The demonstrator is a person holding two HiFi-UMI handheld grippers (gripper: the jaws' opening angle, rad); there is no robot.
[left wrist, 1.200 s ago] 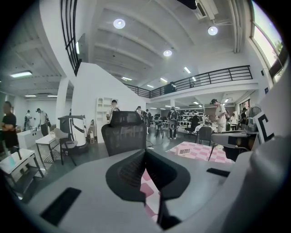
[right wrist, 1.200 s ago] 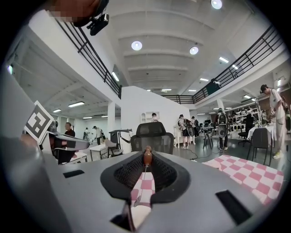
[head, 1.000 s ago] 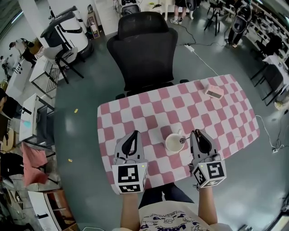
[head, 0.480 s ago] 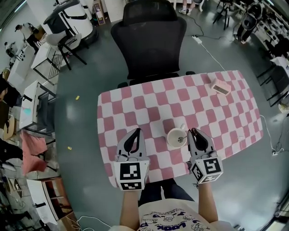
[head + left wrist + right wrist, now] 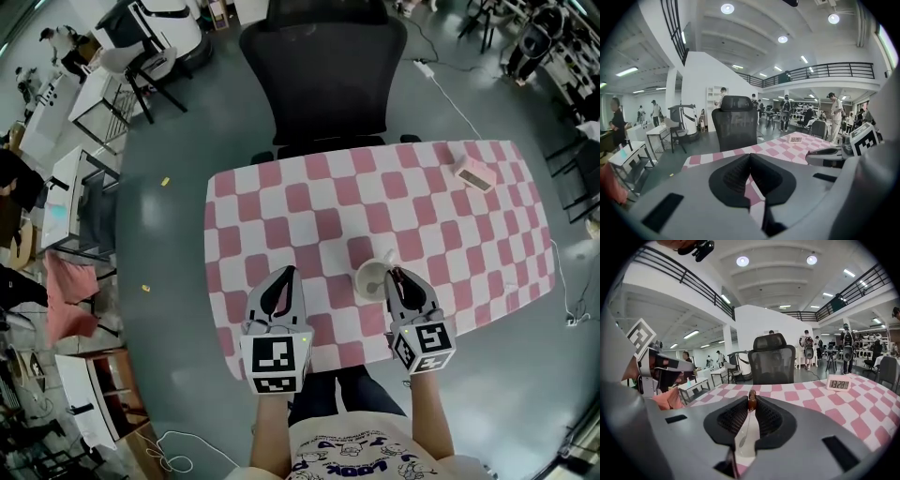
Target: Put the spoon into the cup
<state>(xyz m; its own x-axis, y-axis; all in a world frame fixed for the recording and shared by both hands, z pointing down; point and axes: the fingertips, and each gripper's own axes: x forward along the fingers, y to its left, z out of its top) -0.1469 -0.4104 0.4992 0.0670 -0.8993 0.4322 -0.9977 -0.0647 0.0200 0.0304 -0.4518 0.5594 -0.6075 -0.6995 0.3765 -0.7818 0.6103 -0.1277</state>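
Note:
A white cup (image 5: 372, 279) stands on the pink-and-white checked table (image 5: 281, 202) near its front edge. My right gripper (image 5: 397, 276) is just right of the cup, almost touching its rim, and is shut on the spoon (image 5: 752, 401). In the right gripper view the jaw tips (image 5: 751, 399) pinch the spoon's brown handle end, and the thin shaft runs back between the jaws. My left gripper (image 5: 284, 275) is left of the cup, well apart from it. Its jaws (image 5: 750, 157) meet at the tips with nothing between them.
A small pink digital clock (image 5: 473, 172) lies at the table's far right corner and also shows as the clock (image 5: 839, 383) in the right gripper view. A black office chair (image 5: 323, 66) stands against the table's far edge. Desks and people fill the room behind.
Both grippers have sunk toward the table. The right one, still holding the spoon, has drawn in close beside the cup's right rim.

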